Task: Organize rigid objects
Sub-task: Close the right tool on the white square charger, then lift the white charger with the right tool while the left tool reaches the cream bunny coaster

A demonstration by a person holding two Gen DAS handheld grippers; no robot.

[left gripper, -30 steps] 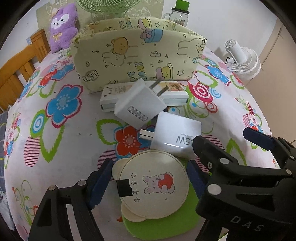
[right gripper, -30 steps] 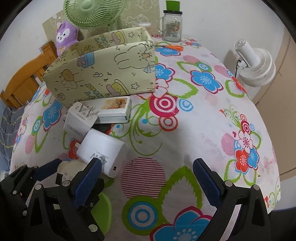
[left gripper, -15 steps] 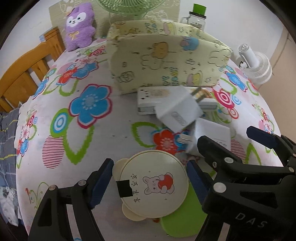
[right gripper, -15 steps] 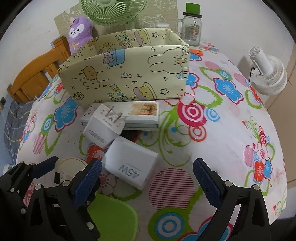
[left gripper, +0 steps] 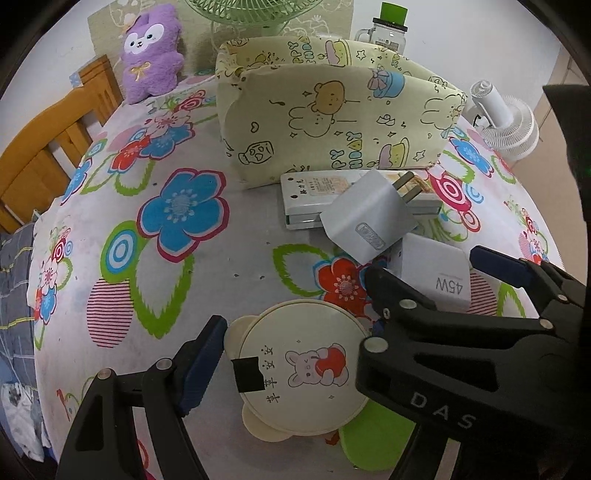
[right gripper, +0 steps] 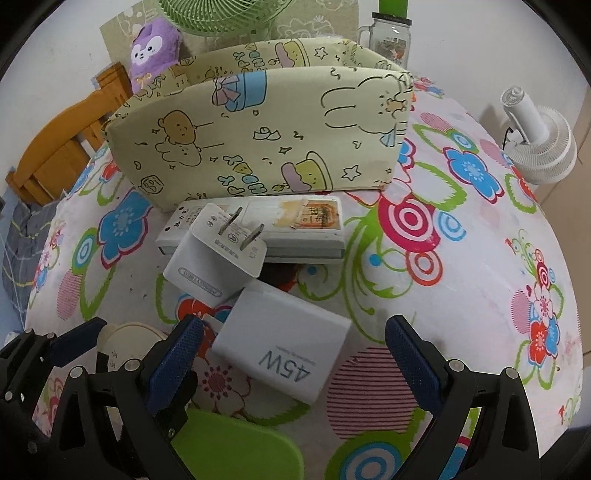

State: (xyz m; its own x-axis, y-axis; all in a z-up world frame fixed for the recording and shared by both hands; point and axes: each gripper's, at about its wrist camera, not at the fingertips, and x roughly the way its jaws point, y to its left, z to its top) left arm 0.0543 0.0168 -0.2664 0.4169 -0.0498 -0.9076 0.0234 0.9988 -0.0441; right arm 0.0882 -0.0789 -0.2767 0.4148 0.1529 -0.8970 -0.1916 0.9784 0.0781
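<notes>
Storage bin (right gripper: 258, 140): pale yellow fabric with cartoon bears and rabbits, standing upright on the flowered tablecloth (right gripper: 461, 258) — everything below is placed from it.
Flat white box (right gripper: 295, 229): lies just in front of the bin's front wall, close against its base.
Small charger (right gripper: 218, 254): white, its two prongs pointing up toward the bin; it leans on the near edge of the flat white box.
45W charger (right gripper: 284, 343): white block lying flat, further out from the bin than the small charger and touching that charger's lower corner.
Round cream coaster (left gripper: 303, 373): printed with a rabbit and a red apple, well out from the bin, resting partly over a green mat (left gripper: 376, 439).
Left gripper (left gripper: 291, 354): jaws apart on either side of the coaster; whether the blue pads touch its rim I cannot tell — the right pad is hidden behind the other tool.
Right gripper (right gripper: 295, 354): jaws spread wide, released, the 45W charger lying between them with clear gaps on both sides.
Behind the bin: a purple plush toy (left gripper: 151, 48), a green fan (right gripper: 221, 14), a glass jar (right gripper: 391, 37).
</notes>
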